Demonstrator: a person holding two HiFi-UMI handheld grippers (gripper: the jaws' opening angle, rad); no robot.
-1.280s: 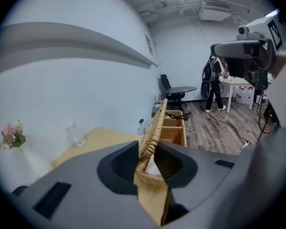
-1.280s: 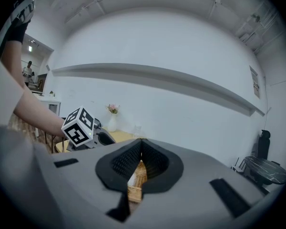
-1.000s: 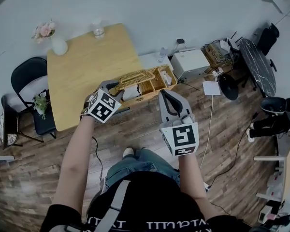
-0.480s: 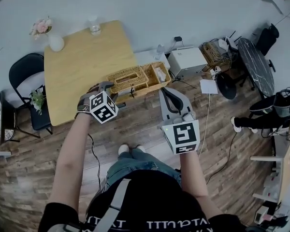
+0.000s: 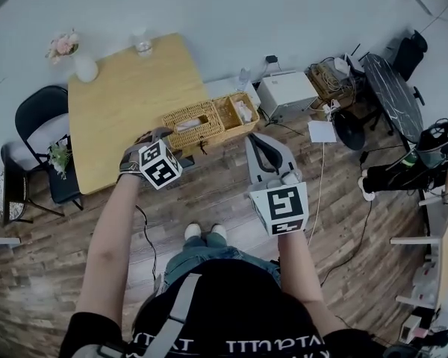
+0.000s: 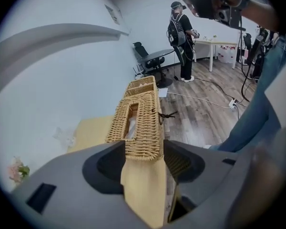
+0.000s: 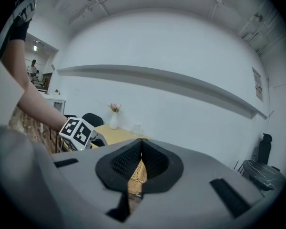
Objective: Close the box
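Observation:
A long wicker box [image 5: 190, 123] lies at the near edge of the wooden table [image 5: 119, 95]. Its woven lid with a slot lies flat on the left part, and the right compartment [image 5: 239, 112] stands uncovered with something pale inside. My left gripper [image 5: 161, 133] sits just off the box's left end with its jaws opening. In the left gripper view the box [image 6: 137, 120] begins just past my left gripper [image 6: 143, 149], and neither pad presses on it. My right gripper [image 5: 255, 139] hovers over the floor near the box's right end, shut and empty. The right gripper view shows my right gripper [image 7: 141, 143] closed.
A white vase with pink flowers [image 5: 82, 64] and a glass [image 5: 142, 45] stand at the table's far edge. A black chair [image 5: 41, 136] is left of the table. A white case [image 5: 287, 94] and cables lie on the floor to the right. A person [image 6: 181, 37] stands far off.
The lid was tilted up in my left gripper and now lies flat on the box. My left gripper has let go and drawn back a little. The right gripper has barely moved.

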